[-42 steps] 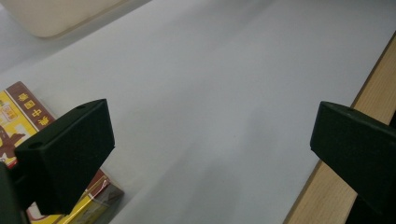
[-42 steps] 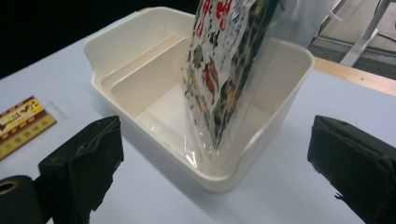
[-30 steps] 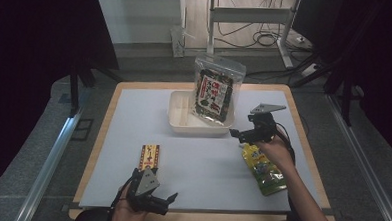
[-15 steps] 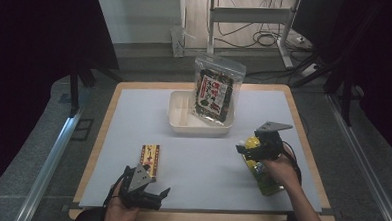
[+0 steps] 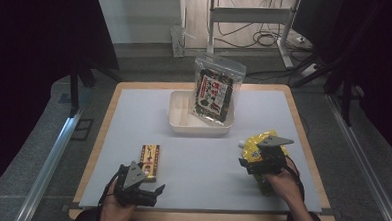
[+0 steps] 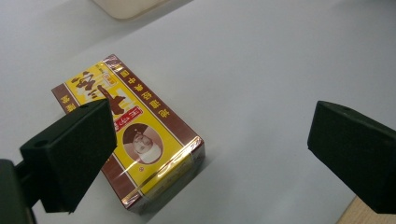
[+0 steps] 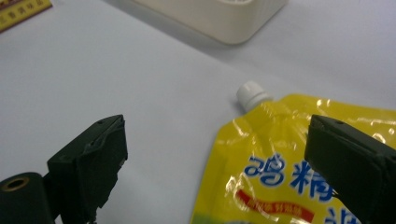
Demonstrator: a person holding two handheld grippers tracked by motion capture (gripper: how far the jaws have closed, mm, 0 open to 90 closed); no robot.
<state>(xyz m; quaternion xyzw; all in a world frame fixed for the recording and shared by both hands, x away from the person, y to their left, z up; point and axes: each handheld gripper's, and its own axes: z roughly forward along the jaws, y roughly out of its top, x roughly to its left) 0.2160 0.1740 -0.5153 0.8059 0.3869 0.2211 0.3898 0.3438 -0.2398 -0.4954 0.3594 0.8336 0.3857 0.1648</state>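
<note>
A yellow and brown box [image 5: 150, 159] lies flat on the grey mat near the front left. My left gripper [image 5: 152, 194] hovers just in front of it, open. In the left gripper view the box [image 6: 135, 140] sits beneath the left jaw, and nothing is held between the jaws of the left gripper [image 6: 215, 135]. A yellow spouted pouch [image 5: 256, 149] lies at the front right. My right gripper [image 5: 246, 165] is low over it, open. In the right gripper view the pouch [image 7: 299, 177] with its white cap [image 7: 251, 92] lies under the right jaw of the right gripper [image 7: 219, 154].
A cream tray [image 5: 181, 122] stands at the middle back of the mat, with a dark snack bag [image 5: 215, 91] leaning upright in it. The tray's corner [image 7: 224, 23] appears ahead of the right gripper. Wooden table edges frame the mat [image 5: 202, 156].
My right gripper has come back from beside the tray toward the person and dropped low over the yellow pouch. The left gripper has stayed by the box, shifting only slightly.
</note>
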